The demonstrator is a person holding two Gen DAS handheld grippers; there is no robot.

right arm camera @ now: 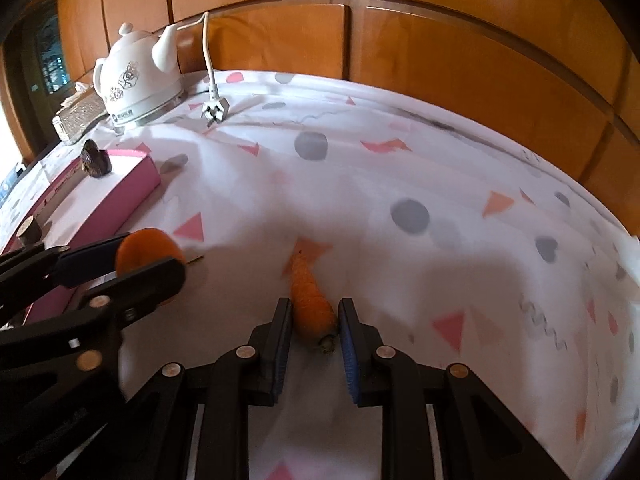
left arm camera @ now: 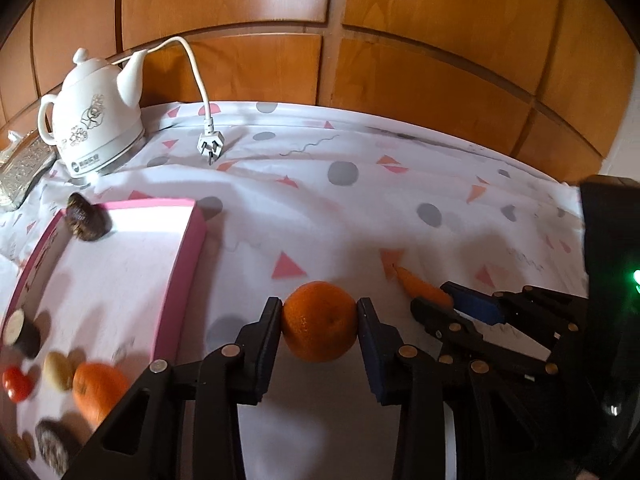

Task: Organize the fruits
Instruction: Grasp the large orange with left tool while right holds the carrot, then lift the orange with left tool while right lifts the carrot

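My left gripper (left arm camera: 319,326) is shut on an orange (left arm camera: 319,326), held just right of the pink tray (left arm camera: 182,264); it also shows in the right wrist view (right arm camera: 148,258). My right gripper (right arm camera: 314,314) is shut on the thick end of a carrot (right arm camera: 310,300) on the cloth; the carrot also shows in the left wrist view (left arm camera: 422,286). In the tray lie a second orange (left arm camera: 96,392), a tomato (left arm camera: 17,384), a potato (left arm camera: 58,370), a dark sliced piece (left arm camera: 20,332) and a brown lumpy piece (left arm camera: 86,222).
A white teapot kettle (left arm camera: 94,120) with its cord and plug (left arm camera: 210,144) stands at the back left, beside a silver tissue box (left arm camera: 22,168). Wooden panels (left arm camera: 400,60) back the table. The patterned cloth (right arm camera: 440,208) stretches to the right.
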